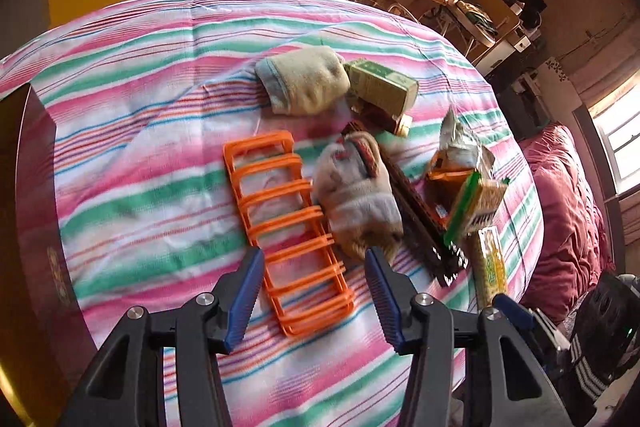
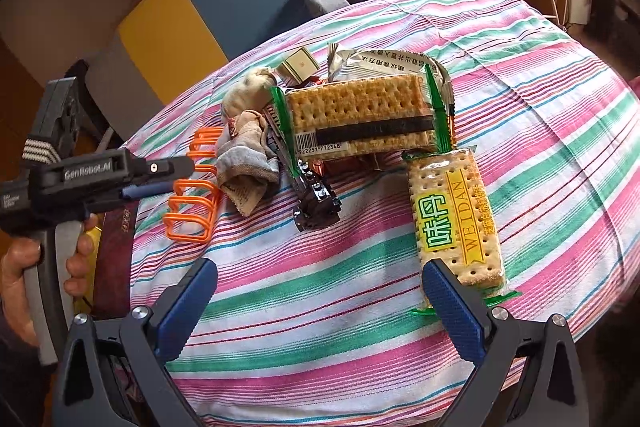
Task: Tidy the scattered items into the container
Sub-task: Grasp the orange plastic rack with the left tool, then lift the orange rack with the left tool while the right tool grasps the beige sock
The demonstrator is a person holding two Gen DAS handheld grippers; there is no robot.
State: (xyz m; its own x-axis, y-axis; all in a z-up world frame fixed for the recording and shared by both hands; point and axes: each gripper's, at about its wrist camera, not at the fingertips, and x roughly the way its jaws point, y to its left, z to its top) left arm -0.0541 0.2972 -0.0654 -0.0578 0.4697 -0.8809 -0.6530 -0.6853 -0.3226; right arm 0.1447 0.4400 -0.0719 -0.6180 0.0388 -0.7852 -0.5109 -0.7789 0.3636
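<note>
Hovering with both grippers released over the striped cloth (image 1: 132, 131).
We see the left gripper (image 1: 314, 301) spread above the orange rack (image 1: 288, 223) at frame centre; the right gripper (image 2: 316, 311) gapes, one finger touching the cracker pack (image 2: 454, 219) at lower right.

Left wrist view: looks down steeply from close range past its own fingers (image 1: 256, 291); orange rack (image 1: 286, 231) at centre, cracker packets at 3 o'clock. Right wrist view: lower, shallower, near; WEIDAN cracker packet (image 2: 456, 219) at 4 o'clock. Shared: rack (image 2: 192, 211), socks, crackers, striped cloth (image 2: 320, 299).
</note>
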